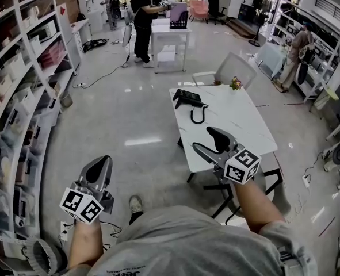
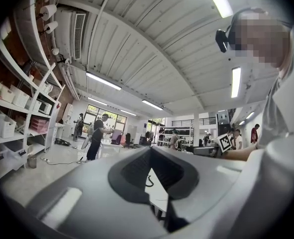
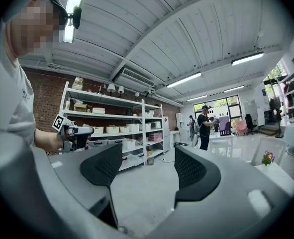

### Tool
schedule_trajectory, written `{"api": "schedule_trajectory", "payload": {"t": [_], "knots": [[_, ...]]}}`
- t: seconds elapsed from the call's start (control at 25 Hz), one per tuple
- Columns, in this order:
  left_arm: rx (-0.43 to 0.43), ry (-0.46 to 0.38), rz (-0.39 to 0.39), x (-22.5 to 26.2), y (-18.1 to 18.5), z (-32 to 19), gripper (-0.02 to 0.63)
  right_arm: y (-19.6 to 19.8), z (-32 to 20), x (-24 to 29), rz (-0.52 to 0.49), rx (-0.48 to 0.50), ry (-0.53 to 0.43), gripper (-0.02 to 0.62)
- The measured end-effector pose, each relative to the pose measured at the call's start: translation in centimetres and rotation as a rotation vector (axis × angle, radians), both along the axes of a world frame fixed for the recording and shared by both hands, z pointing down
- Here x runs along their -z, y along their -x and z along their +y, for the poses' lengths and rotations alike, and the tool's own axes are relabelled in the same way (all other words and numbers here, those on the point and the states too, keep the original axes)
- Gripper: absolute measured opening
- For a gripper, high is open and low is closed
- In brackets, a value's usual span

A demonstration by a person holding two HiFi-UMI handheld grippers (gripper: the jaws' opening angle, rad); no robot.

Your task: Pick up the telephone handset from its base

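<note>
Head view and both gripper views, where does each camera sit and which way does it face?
Head view: on the head, steeply down at table and phone; forearms, left gripper, right gripper show.
Left gripper view: behind its shut jaws, level toward the table; shirt at right.
Right gripper view: behind open jaws, toward the shelves; left hand shows.
Shared: all three catch the shelves.

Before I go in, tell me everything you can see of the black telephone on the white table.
The black plastic desk telephone lies flat near the far left corner of the white marble-look table, set at an angle to the table's edges. It reads as one low dark shape, and its parts cannot be told apart at this size. A black cord trails from it in a loop across the tabletop toward the person. Only the table touches it.
</note>
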State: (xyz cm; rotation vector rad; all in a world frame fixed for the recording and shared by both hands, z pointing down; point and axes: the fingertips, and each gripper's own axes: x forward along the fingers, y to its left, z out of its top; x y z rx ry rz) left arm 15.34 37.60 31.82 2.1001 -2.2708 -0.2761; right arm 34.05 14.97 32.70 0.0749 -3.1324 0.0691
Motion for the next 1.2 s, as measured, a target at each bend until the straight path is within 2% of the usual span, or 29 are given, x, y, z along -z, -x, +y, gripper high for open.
{"api": "schedule_trajectory", "payload": {"t": [0.16,0.32,0.52,0.72,1.0,1.2], "knots": [[-0.048,-0.023,0.001,-0.6,5.3,-2.1,0.058,4.8,-1.2,-0.4,0.015,-0.035,-0.023,0.310],[-0.098,-0.042,-0.012,-0.9,12.3,-4.8,0.058,10.9,-2.7,-0.3,0.019,-0.090,-0.038,0.310],[-0.172,-0.028,-0.020,-0.8,20.9,-7.9,0.058,19.6,-4.3,1.1,0.026,-0.136,-0.052,0.310],[-0.208,-0.024,-0.016,-0.7,28.4,-9.6,0.058,27.3,-5.3,2.2,0.030,-0.154,-0.074,0.310],[-0.217,-0.015,-0.001,-1.3,37.0,-11.9,0.058,35.9,-7.7,2.2,0.060,-0.162,-0.072,0.310],[-0.183,0.012,0.022,-2.7,40.3,-14.1,0.058,39.2,-11.0,0.3,0.069,-0.134,-0.042,0.310]]}}
